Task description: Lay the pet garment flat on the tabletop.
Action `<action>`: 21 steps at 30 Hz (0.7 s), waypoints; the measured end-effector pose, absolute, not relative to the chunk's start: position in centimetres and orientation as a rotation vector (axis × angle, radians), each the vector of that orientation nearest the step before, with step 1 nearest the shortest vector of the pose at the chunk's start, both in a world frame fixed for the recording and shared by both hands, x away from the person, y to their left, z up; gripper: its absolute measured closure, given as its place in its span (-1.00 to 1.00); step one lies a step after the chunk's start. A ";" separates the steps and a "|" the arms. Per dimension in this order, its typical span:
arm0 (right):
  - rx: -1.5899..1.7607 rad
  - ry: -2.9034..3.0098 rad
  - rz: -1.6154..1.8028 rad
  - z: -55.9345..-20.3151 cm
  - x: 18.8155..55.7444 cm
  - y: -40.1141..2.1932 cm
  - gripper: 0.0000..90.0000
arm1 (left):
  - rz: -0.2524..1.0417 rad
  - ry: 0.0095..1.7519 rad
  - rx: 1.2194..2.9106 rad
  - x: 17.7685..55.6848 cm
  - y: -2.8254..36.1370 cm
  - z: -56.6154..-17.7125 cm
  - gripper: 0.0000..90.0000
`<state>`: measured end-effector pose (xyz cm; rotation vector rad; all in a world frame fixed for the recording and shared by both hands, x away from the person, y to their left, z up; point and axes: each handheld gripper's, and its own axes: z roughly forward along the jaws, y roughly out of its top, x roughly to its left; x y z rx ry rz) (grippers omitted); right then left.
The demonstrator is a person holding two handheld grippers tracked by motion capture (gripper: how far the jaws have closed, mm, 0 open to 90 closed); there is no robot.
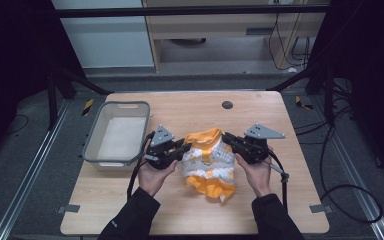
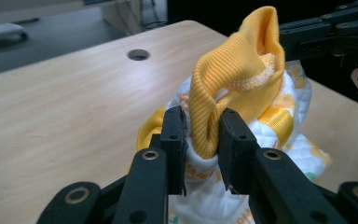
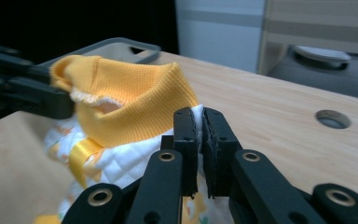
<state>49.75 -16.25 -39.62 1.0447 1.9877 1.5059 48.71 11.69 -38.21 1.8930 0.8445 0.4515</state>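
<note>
A small white quilted garment [image 1: 209, 162] with orange print and orange ribbed trim hangs bunched between my two grippers above the table's middle. My left gripper [image 1: 184, 147] is shut on its orange ribbed edge [image 2: 205, 126], the fabric pinched between the two black pads. My right gripper [image 1: 228, 138] is shut on a thin fold of the white quilted cloth [image 3: 199, 122] beside the orange collar [image 3: 135, 100]. In the left gripper view, the other gripper [image 2: 326, 32] shows at the far side of the garment. The garment's lower end [image 1: 215, 187] droops toward the tabletop.
A grey plastic basin [image 1: 94, 142] with a pale inside stands on the table's left part, just left of my left hand. A round cable hole [image 1: 227, 105] sits in the wooden tabletop [image 1: 190, 107] at the back. Cables trail from both grippers.
</note>
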 end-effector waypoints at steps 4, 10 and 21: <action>1.129 1.909 1.419 -40.7 53.5 -15.6 0.86 | 0.523 0.934 1.869 52.9 10.1 -39.1 0.59; 1.243 1.807 1.213 -41.5 57.1 -16.3 0.38 | 0.542 1.021 1.769 55.6 10.3 -39.7 0.00; 1.195 1.838 1.243 -38.9 54.2 -19.7 0.22 | 0.570 0.966 1.774 52.7 12.7 -37.8 -0.14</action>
